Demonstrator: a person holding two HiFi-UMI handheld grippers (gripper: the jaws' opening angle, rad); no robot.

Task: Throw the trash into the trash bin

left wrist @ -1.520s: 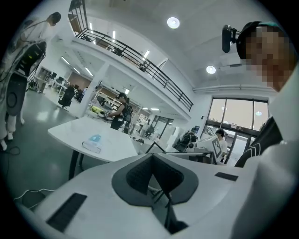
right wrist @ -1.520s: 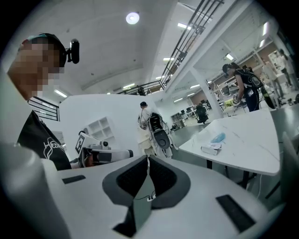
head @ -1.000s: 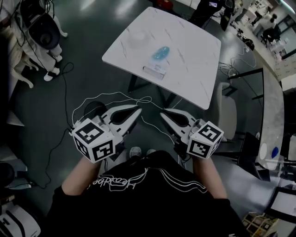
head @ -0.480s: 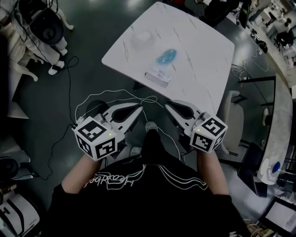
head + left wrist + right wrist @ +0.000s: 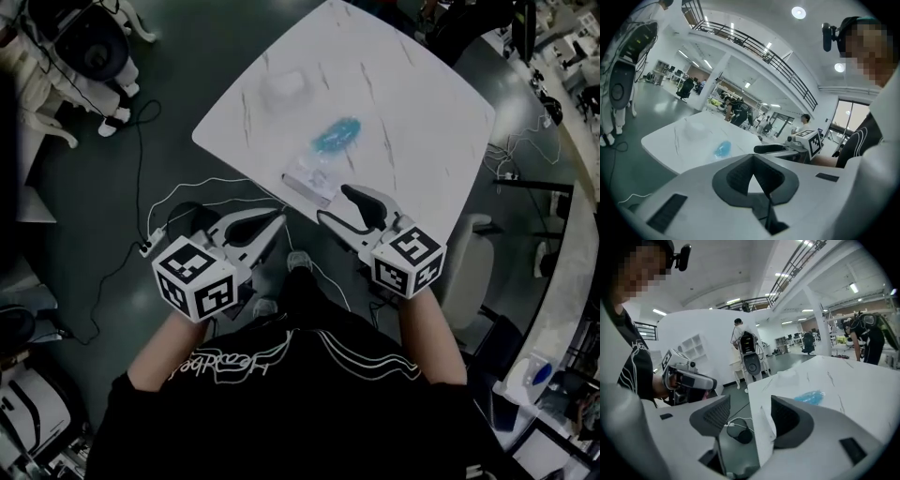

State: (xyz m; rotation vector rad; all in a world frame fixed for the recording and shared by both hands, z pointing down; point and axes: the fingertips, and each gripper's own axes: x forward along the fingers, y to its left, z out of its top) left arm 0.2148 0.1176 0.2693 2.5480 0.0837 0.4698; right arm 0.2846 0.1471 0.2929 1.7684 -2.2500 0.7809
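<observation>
On the white marble table [image 5: 412, 103] lie three pieces of trash. A flat clear packet [image 5: 312, 178] rests at the near edge, a crumpled blue piece [image 5: 336, 134] behind it, and a clear plastic piece [image 5: 286, 84] farther back. My right gripper [image 5: 336, 206] has just been opening its jaws and now stands open at that edge. The packet [image 5: 767, 423] shows just beyond its tips, and no pad touches it. My left gripper [image 5: 272, 225] hangs shut and empty over the floor, left of the table's corner; the blue piece [image 5: 723, 149] lies ahead of it. No trash bin is in view.
A round black object [image 5: 187, 220] with a white cable [image 5: 225, 183] lies on the dark floor under the left gripper. White equipment [image 5: 89, 52] stands at the upper left. A pale chair [image 5: 466, 258] sits right of the table. People stand in the far background.
Both grippers have moved forward toward the table as the person stepped closer. The right gripper's jaws went from shut to open. The left gripper stayed shut.
</observation>
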